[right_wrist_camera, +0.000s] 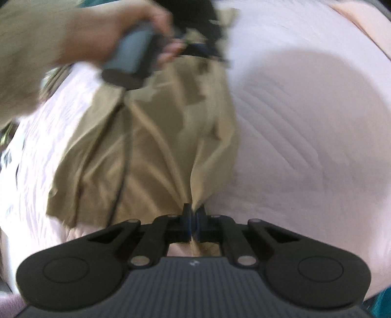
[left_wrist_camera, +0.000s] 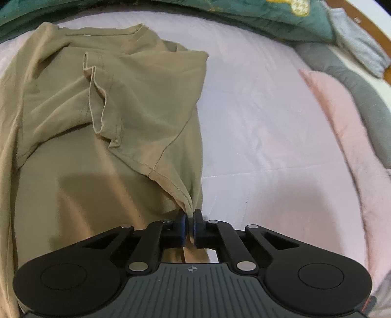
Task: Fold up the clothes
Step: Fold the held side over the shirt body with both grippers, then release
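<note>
- Tan and soft, the shirt (left_wrist_camera: 102, 117) lies on the bed (left_wrist_camera: 256, 122), which has a pale pink sheet on it.
- The shirt is spread out but bumpy. One sleeve (left_wrist_camera: 102, 97) is flopped over onto the middle of it.
- My left hand-held gripper (left_wrist_camera: 190, 228) is pinched tight on a bunched bit of the shirt's edge, on the side next to the bare sheet.
- My right hand-held gripper (right_wrist_camera: 193, 225) is pinched tight on another bit of the same edge. The cloth pulls up into a little peak between its two sides.
- In the right view I can see my other hand (right_wrist_camera: 136, 36) farther along the shirt. That picture is blurry, so I can't see small things there.
- I think I am about to lift this edge and fold it over.
- What could go wrong: each pinch holds only a small bit of cloth. If I pull too fast, it could slip out and the fold would flop.
- If one hand goes faster than the other, the fold could come out crooked.
- The flopped sleeve could get caught inside and make a lump.
- A green blanket (left_wrist_camera: 244, 14) and a gray cloth (left_wrist_camera: 354, 49) lie at the far side of the bed, well apart from the shirt.
</note>
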